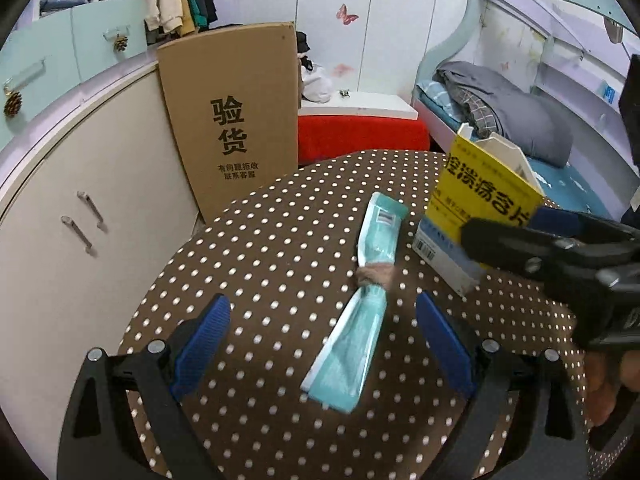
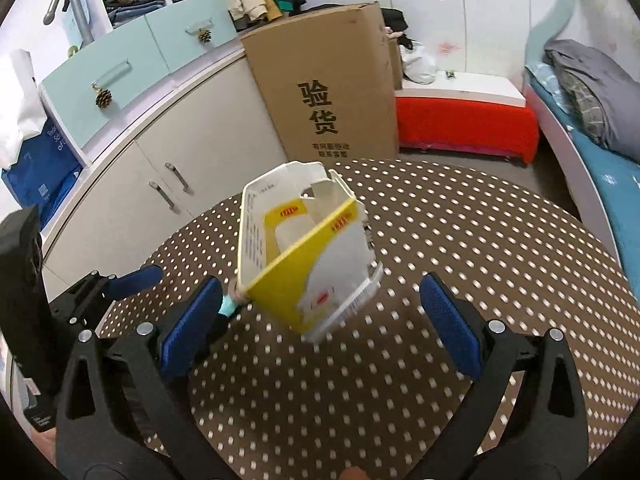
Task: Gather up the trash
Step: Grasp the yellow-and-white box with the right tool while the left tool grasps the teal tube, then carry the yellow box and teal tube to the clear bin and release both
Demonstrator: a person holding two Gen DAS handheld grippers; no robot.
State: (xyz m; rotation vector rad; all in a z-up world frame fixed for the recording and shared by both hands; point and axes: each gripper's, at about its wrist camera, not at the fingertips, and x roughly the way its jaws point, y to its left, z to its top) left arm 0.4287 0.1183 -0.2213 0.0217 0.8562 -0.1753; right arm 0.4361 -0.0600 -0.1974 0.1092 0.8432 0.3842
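Note:
A long teal-and-white wrapper [image 1: 358, 300], knotted at its middle, lies on the brown polka-dot table [image 1: 260, 240]. My left gripper [image 1: 326, 326] is open just above it, one blue pad on each side, neither touching it. An opened yellow-and-white carton [image 2: 304, 256] stands tilted on the table beside the wrapper. My right gripper [image 2: 322, 312] is open in front of the carton, with its pads apart from it. The carton [image 1: 476, 200] also shows in the left wrist view, with a black finger [image 1: 520, 244] of the right gripper in front of it. A tip of the wrapper [image 2: 228, 308] peeks out by the carton.
A tall cardboard box [image 2: 324, 92] stands behind the table against white cabinets [image 2: 172, 160]. A red bench [image 2: 464, 124] and a bed with grey bedding [image 1: 512, 112] lie beyond. A blue finger [image 2: 136, 278] of the left gripper shows at the left of the right wrist view.

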